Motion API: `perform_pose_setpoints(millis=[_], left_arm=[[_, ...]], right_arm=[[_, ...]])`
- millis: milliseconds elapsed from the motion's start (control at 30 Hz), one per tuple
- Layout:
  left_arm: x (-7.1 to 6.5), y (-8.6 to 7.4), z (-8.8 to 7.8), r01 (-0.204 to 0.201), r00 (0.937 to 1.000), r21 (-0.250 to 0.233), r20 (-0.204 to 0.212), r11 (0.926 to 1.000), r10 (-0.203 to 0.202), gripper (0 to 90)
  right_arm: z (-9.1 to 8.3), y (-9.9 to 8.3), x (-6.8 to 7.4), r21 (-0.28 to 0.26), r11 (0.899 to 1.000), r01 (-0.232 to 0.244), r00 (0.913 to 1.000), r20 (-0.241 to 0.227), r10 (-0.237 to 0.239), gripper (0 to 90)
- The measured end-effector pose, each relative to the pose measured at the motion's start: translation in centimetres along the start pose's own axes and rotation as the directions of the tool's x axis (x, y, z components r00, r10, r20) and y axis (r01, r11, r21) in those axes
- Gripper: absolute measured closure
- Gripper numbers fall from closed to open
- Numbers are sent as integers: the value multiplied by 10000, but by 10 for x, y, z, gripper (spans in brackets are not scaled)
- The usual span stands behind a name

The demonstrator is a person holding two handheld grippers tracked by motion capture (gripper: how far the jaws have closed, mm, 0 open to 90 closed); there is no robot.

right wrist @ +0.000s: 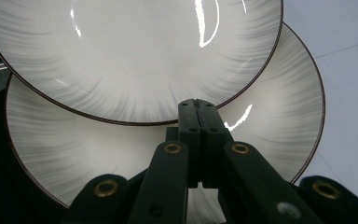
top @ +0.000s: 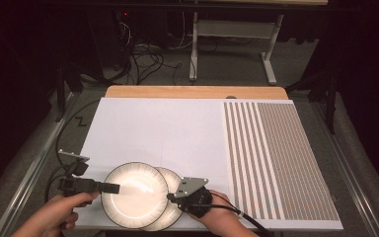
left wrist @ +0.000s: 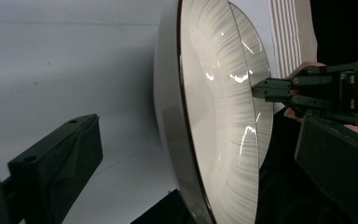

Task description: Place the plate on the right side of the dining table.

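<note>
Where the plates lie: at the near edge of the white board [top: 177, 128], one overlapping the other, well apart from the striped panel [top: 276, 158] on the right.
Top plate [top: 134, 195]: on the left. Its right part rests on the lower plate, so that side rides up on the plate beneath rather than sitting flat on the board.
Lower plate [right wrist: 279, 121]: on the right, under the top one, with only a crescent of it bare.
Left gripper [top: 112, 187]: open, and rolled on its side so that the top plate's left rim runs between the jaws. In the left gripper view the rim stands edge-on in the gap, and neither pad looks to be pressing on it.
Why so: the rim is thin and the plate shallow, so straddling the edge from the side is probably the only way to get a hold on it.
Right gripper [top: 170, 197]: closed on nothing. Its joined tips rest on the lower plate's bare crescent, right at the top plate's rim.
Why so: shut jaws make a blunt stop. My guess is that they pin the lower plate and keep the top one from sliding away when the left side is gripped.
Step in hand: probably taking hold of the top plate to separate the pair. The grip is not yet made.
</note>
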State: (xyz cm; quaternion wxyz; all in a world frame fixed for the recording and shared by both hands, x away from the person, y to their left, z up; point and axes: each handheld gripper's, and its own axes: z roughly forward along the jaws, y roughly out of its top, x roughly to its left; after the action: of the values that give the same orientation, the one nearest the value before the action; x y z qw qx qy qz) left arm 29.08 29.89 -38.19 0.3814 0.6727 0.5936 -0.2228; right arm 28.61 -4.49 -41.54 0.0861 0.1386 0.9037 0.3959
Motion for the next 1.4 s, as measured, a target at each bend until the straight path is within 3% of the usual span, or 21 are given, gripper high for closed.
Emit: perform_pose_setpoints(millis=[133, 367, 600, 933, 1200, 1400], left_arm=[[7, -3, 6, 132, 9998, 44, -124, 9999, -131, 55], [16, -7, 10, 515, 9986, -384, 173, 9979, -509, 228], [16, -7, 10, 501, 9984, -137, 277, 9986, -497, 408], [19, -9, 13, 468, 9985, 66, 283, 9989, -470, 599], [19, -9, 13, 391, 9991, -8, 189, 9992, -391, 701], [19, -9, 13, 327, 9995, -40, 47, 9995, -327, 710]], right_arm=[[0, 0, 0, 9, 10000, 18, 10000, 13, -18, 900], [0, 0, 1, 2, 10000, 0, 10000, 10, 0, 900], [0, 1, 1, 7, 10000, 99, 9999, 51, -99, 900], [0, 0, 1, 23, 9999, 130, 9999, 82, -130, 900], [0, 0, 1, 24, 9999, 111, 9999, 92, -111, 900], [0, 0, 1, 30, 9999, 101, 9999, 100, -102, 900]])
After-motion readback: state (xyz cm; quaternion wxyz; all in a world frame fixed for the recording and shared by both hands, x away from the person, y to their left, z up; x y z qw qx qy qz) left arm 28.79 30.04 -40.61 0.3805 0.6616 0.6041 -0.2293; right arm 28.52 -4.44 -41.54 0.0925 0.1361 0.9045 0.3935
